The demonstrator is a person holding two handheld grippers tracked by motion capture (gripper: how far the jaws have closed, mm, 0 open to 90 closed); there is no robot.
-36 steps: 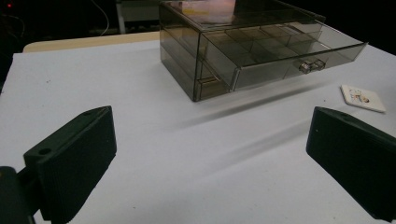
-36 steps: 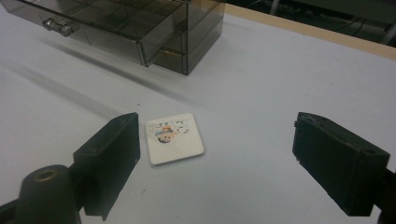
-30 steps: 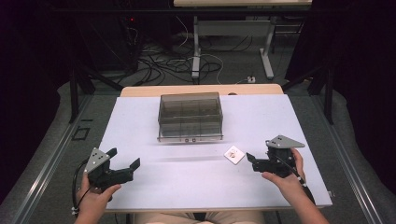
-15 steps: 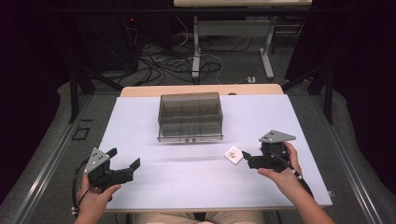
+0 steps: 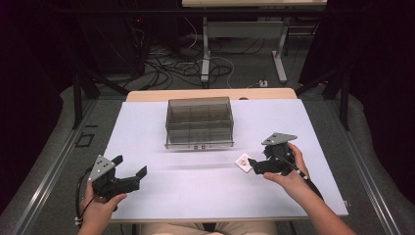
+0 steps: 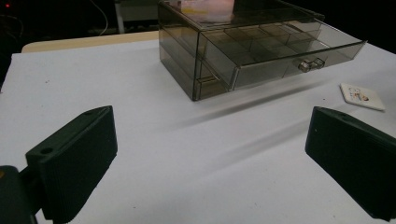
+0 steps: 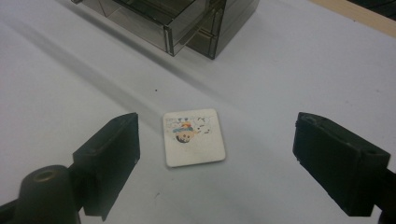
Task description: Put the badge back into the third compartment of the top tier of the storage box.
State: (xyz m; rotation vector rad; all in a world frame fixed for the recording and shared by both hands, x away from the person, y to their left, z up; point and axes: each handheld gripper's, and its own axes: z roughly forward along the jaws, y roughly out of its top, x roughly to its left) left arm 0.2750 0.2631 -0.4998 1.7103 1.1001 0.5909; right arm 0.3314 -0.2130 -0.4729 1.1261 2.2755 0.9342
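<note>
Right gripper view: card [image 7: 194, 136] print blurry, drawer box [image 7: 173, 18] cut off.

The right gripper [image 5: 254, 164] hovers with open jaws just beside the small white tile [image 5: 243, 163], at its three o'clock.

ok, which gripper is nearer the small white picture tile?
Right. The right gripper is open right beside the white picture tile, jaws aimed at it without touching. The left gripper is open far across the table, near its front left.
</note>
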